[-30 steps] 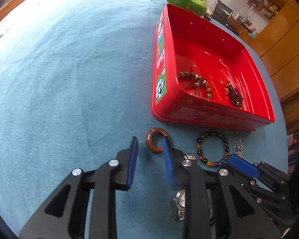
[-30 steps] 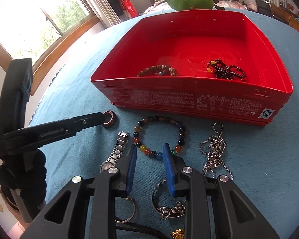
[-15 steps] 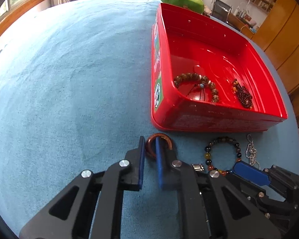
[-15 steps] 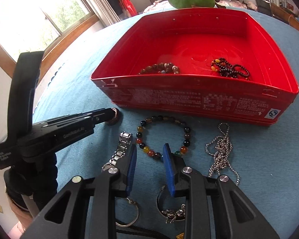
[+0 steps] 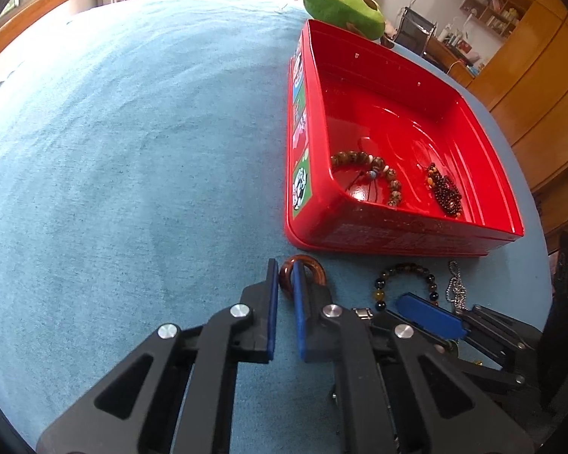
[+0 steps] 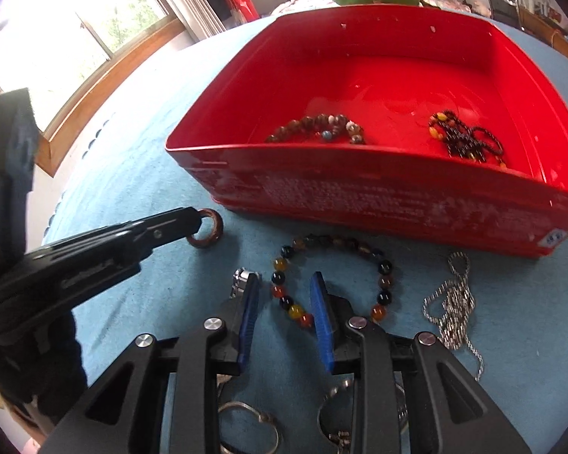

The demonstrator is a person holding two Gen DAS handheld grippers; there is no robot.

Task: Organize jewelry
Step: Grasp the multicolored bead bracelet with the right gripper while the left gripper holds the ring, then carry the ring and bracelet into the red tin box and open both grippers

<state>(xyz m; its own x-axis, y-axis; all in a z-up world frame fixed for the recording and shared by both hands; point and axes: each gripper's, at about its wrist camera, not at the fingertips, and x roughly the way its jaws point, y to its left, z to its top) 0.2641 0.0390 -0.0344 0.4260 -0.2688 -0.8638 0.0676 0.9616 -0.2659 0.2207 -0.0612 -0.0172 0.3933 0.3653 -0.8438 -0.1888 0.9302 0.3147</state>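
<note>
The left gripper sits low on the blue cloth with its jaws drawn nearly together on the near arc of the brown ring: one blue pad stands outside the band, the other inside the hole. Whether the pads are truly biting the band I cannot tell, but the ring lies flat right at the fingertips, its far arc reaching toward the red box. That box stands just ahead and to the right of these jaws, so I judge the carry needs a lift over the near wall and a swing rightward.

The right gripper hovers with its jaws spread, straddling the near left arc of the coloured bead bracelet, holding nothing. The silver chain lies off to its right, a watch just left.
</note>
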